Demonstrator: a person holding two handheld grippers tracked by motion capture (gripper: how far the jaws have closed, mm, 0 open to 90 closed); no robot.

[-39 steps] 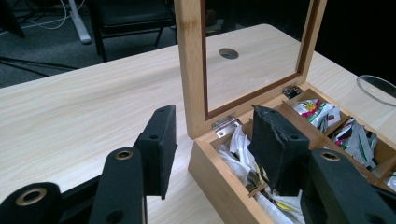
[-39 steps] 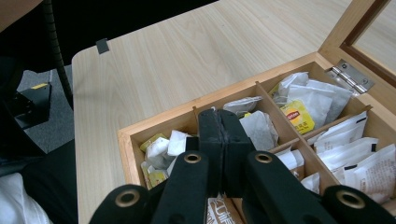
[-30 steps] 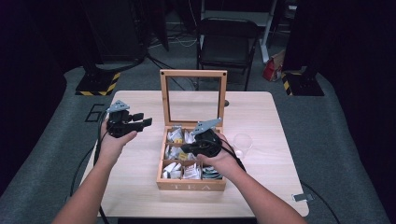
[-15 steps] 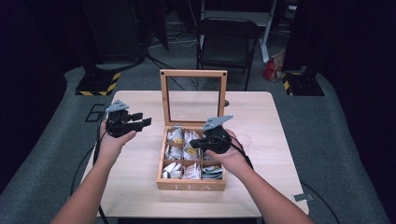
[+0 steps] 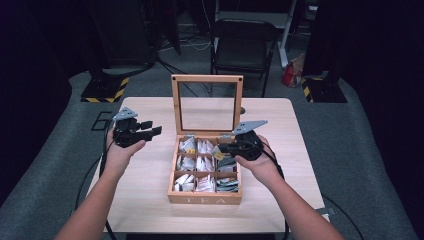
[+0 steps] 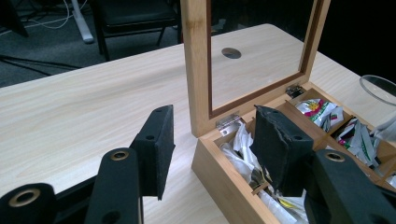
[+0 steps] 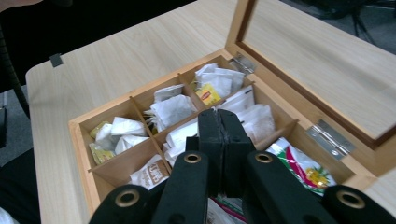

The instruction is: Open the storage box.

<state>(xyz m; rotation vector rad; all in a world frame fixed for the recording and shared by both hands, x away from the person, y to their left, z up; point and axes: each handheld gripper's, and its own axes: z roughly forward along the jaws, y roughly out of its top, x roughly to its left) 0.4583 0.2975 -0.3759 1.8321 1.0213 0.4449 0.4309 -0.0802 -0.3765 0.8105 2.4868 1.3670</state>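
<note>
An open wooden tea box (image 5: 205, 197) stands mid-table with its glass lid (image 5: 175, 105) upright. Its compartments hold tea bags (image 5: 197, 162). My right gripper (image 5: 222, 148) hovers over the box's right side, pointing left, jaws shut. In the right gripper view the right gripper (image 7: 219, 114) has its jaws pressed flat together above white tea bags (image 7: 170, 109), just short of a yellow tag (image 7: 208, 95); nothing shows between them. My left gripper (image 5: 152, 127) is held left of the box, open and empty. In the left gripper view, the left gripper (image 6: 215, 135) frames the box's corner (image 6: 224, 177).
A clear glass (image 6: 380, 93) stands beyond the box's far side in the left gripper view. A round grommet (image 5: 242, 110) sits in the tabletop behind the lid. A black chair (image 5: 242, 45) stands behind the table. Bare wood (image 5: 145, 200) lies left of the box.
My right gripper has drifted to the right and slightly up over the box, jaws still shut. The left hand has stayed where it was.
</note>
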